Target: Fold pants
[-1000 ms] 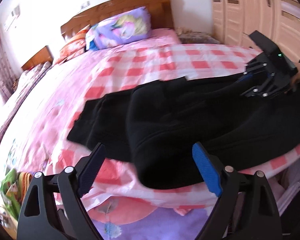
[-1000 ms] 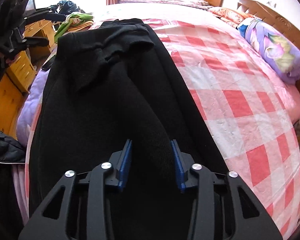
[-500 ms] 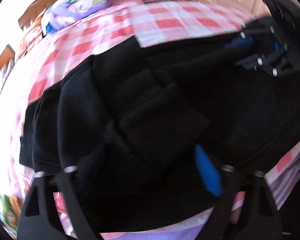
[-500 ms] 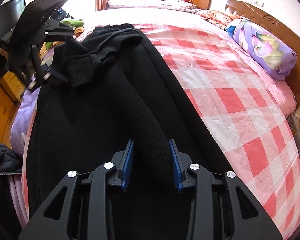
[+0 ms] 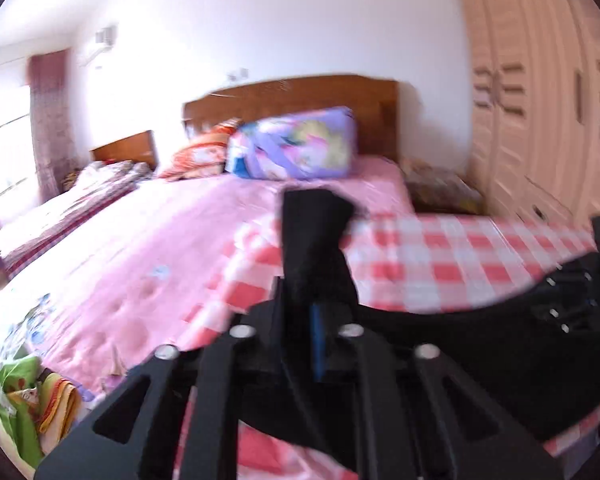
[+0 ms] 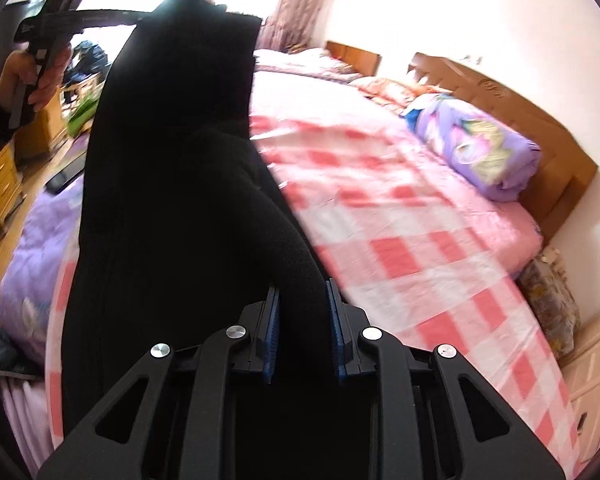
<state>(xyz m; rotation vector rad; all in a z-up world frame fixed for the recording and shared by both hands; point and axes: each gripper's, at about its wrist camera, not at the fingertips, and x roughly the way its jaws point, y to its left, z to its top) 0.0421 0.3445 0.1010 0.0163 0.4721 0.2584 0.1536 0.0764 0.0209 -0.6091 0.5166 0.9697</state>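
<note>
Matt black knit pants [image 6: 172, 208], glossy checked bedspread [image 6: 400, 232], varnished wooden headboard [image 5: 300, 100].

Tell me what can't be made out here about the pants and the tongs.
- Left wrist view: left tongs tips are buried in black pants; motion blur smears the cloth.
- Left wrist view: right tongs are cut off by the frame edge.
- Right wrist view: the pants' lower part is hidden behind right tongs; which end each grips is unclear.

White walls [image 5: 260, 20], wooden headboard [image 5: 300, 96], cream wardrobe [image 5: 540, 100], bright curtained window [image 5: 4, 152].
</note>
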